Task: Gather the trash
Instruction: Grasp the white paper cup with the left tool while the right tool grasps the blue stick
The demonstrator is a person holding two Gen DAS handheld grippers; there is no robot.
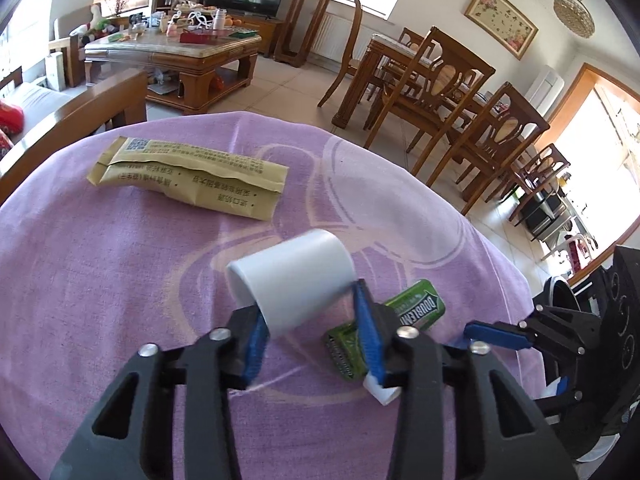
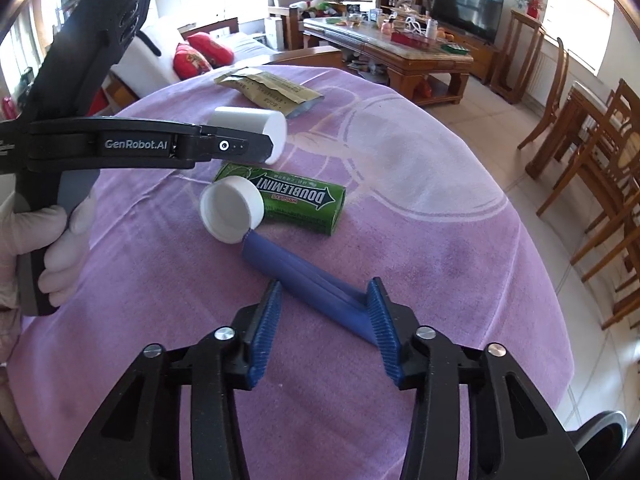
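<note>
My left gripper [image 1: 310,322] is shut on a white plastic cup [image 1: 292,280], held on its side above the purple tablecloth [image 1: 100,280]; it also shows in the right wrist view [image 2: 250,122]. My right gripper [image 2: 324,312] is open around a blue tube [image 2: 304,276] with a white flip cap [image 2: 232,212] that lies on the cloth. A green Doublemint gum pack [image 2: 296,202] lies just beyond the cap; it shows behind my left finger too [image 1: 416,306]. A tan paper wrapper [image 1: 188,176] lies at the far side of the table.
The round table drops off to tiled floor on the right. Wooden dining chairs [image 1: 452,92] stand beyond it. A wooden coffee table [image 1: 176,60] and a sofa with red cushions [image 2: 200,56] stand behind. A dark bin rim [image 2: 600,432] shows at the lower right.
</note>
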